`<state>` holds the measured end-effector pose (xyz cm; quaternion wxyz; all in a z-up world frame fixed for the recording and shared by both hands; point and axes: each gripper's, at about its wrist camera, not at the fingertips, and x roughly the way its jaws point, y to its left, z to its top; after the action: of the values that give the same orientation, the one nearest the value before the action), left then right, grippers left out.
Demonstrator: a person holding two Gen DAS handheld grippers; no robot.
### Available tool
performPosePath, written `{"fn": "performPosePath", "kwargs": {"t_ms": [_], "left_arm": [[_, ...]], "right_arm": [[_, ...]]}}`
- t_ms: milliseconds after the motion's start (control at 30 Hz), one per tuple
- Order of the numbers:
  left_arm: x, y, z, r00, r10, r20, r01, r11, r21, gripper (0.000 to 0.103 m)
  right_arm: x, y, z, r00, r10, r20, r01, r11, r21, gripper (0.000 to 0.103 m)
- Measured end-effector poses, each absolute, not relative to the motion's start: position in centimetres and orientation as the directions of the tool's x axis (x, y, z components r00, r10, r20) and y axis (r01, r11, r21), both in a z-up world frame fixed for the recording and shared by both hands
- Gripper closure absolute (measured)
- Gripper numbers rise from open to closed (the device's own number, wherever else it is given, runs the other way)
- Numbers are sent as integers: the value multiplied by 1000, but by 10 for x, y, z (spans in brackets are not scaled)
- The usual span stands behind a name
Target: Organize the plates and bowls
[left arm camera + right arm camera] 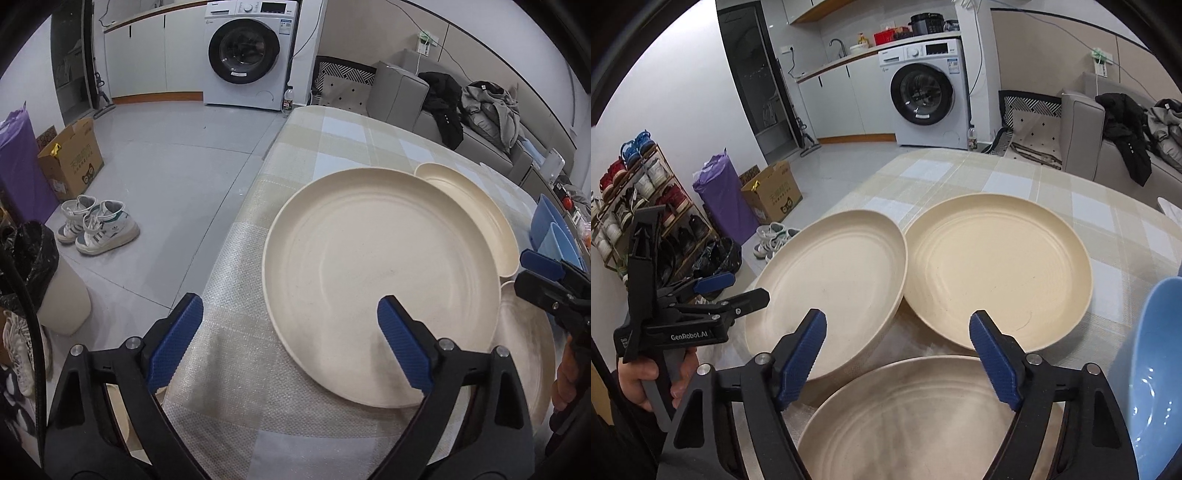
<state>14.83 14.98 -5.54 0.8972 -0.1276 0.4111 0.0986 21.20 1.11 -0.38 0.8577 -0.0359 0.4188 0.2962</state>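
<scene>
- Left claw (290, 345) gapes wide and empty astride the near rim of the left-edge plate (380, 280); right claw (897, 354), also open and empty, hangs above the nearest plate (905, 417).
- Each should bite only its rim, squarely.
- Third plate (997, 269) lies farther in; blue bowl (1156, 369) at right.

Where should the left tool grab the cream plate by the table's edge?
Probably the near rim of the left plate, approached from the table edge. It lies flat and too wide to span; one finger of the open left tool already hangs over its rim, the other outside.
</scene>
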Motion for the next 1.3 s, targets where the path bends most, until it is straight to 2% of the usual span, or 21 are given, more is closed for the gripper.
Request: {"fn": "performPosePath", "kwargs": {"t_ms": [133, 267, 333, 533, 633, 667, 733, 767, 800, 900, 1300], "left_arm": [[155, 152, -68, 634, 48, -772, -278, 946, -169, 9], [159, 155, -79, 622, 42, -782, -280, 945, -172, 17], [160, 157, -84, 621, 23, -783, -274, 943, -190, 24], [157, 159, -90, 619, 11, -785, -271, 942, -200, 43], [155, 161, -90, 618, 0, -786, -271, 939, -213, 54], [156, 162, -92, 617, 0, -787, -273, 938, -214, 61], [153, 163, -92, 618, 8, -786, -278, 938, -209, 71], [152, 164, -92, 617, 2, -787, -275, 938, -213, 78], [150, 164, -91, 617, 2, -787, -275, 938, -213, 80], [149, 164, -90, 615, 15, -788, -282, 938, -202, 85], [142, 163, -82, 622, 31, -783, -281, 941, -186, 85]], "right_arm": [[218, 17, -15, 442, 484, -755, -545, 814, 202, 32], [223, 21, -24, 418, 486, -767, -550, 808, 212, 46], [224, 23, -26, 421, 477, -771, -548, 811, 203, 53], [228, 29, -30, 428, 458, -779, -548, 817, 179, 58], [229, 32, -30, 438, 445, -781, -546, 822, 162, 67], [228, 33, -30, 441, 442, -781, -547, 823, 156, 69], [228, 35, -32, 444, 437, -782, -547, 824, 150, 81], [226, 36, -31, 450, 432, -782, -542, 827, 145, 83], [226, 37, -31, 454, 434, -778, -543, 827, 144, 85], [224, 38, -30, 468, 423, -776, -540, 832, 128, 85], [216, 44, -26, 490, 394, -778, -530, 843, 93, 86]]}}
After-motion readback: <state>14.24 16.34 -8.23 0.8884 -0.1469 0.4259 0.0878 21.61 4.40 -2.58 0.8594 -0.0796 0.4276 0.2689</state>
